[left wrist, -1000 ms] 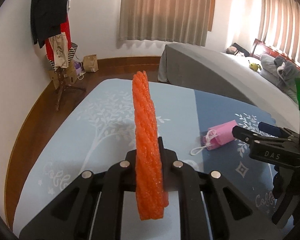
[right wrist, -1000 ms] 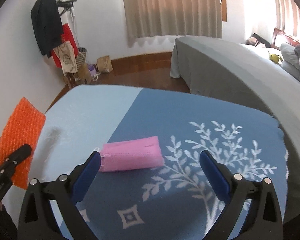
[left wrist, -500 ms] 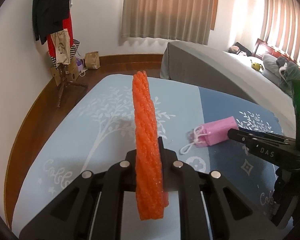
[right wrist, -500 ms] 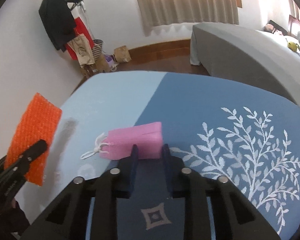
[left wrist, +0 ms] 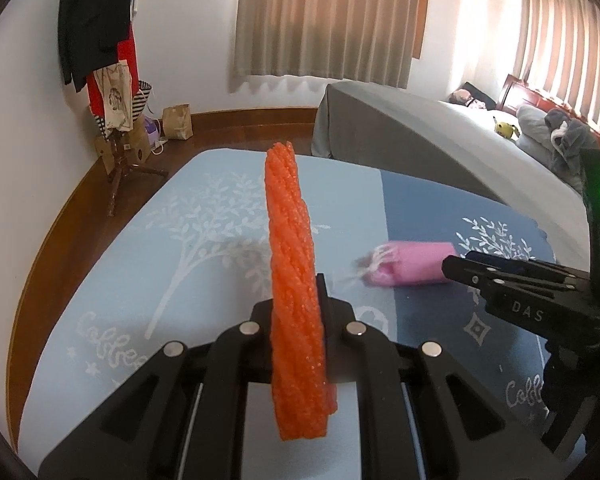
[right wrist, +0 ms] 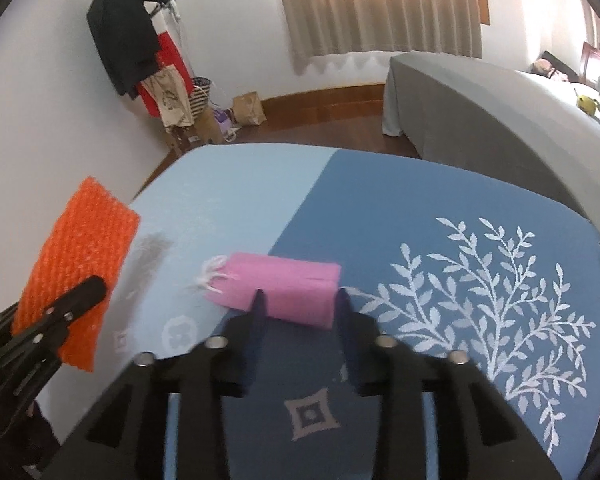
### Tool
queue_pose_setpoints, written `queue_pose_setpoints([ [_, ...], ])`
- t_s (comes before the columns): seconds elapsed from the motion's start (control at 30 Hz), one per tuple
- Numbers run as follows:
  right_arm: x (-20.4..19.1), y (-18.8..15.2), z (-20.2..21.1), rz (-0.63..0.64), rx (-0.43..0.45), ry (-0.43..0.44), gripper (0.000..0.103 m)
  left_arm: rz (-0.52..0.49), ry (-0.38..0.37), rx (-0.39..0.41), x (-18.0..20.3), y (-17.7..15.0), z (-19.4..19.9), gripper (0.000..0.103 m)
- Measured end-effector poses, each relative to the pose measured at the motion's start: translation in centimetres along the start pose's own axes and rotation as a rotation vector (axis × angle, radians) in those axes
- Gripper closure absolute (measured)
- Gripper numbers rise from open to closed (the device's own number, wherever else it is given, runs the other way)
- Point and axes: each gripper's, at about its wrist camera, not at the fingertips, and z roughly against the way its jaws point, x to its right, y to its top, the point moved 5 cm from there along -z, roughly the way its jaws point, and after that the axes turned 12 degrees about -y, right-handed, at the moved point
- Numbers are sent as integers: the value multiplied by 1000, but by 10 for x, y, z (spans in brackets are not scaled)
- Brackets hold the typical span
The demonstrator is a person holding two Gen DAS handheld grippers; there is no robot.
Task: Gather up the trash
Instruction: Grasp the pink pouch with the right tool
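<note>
An orange mesh pad (left wrist: 292,280) stands upright, my left gripper (left wrist: 296,292) shut on its lower half. The right wrist view shows the same orange pad (right wrist: 80,256) at the far left. A small pink paper bag (right wrist: 284,284) with white string handles lies on its side on the blue tablecloth (right wrist: 440,200). My right gripper (right wrist: 300,300) sits low at the bag's near side. Its jaws are opening, one fingertip on each side of the bag's right end, and no squeeze shows. In the left wrist view the pink bag (left wrist: 412,268) looks blurred just ahead of the right gripper (left wrist: 456,268).
The cloth has a pale blue half (left wrist: 180,248) and a dark blue half with white leaf prints. Behind the table are a grey-covered bed (left wrist: 420,140), a coat stand (left wrist: 112,80) with hung clothes, a paper bag (left wrist: 178,122) on the wooden floor, and curtains.
The right gripper went from wide open to shut just short of the pink bag, then part-way open around its right end. The bag shifted and turned slightly. The left gripper stayed still.
</note>
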Motion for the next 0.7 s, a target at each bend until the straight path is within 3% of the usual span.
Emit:
queue_pose_setpoints([
  [0.17, 0, 1, -22, -17, -50, -5, 57, 7, 7, -4, -2, -1, -2, 93],
  [0.23, -2, 1, -25, -15, -49, 4, 65, 8, 7, -6, -1, -1, -3, 93],
  [0.3, -5, 0, -25, -15, -54, 37, 86, 8, 8, -8, -1, 0, -3, 93],
  [0.37, -7, -1, -21, -15, -53, 57, 90, 8, 9, -8, 2, 0, -2, 93],
  [0.7, 2, -6, 47, -13, 75, 44, 93, -14, -15, 30, 22, 3, 21, 93],
])
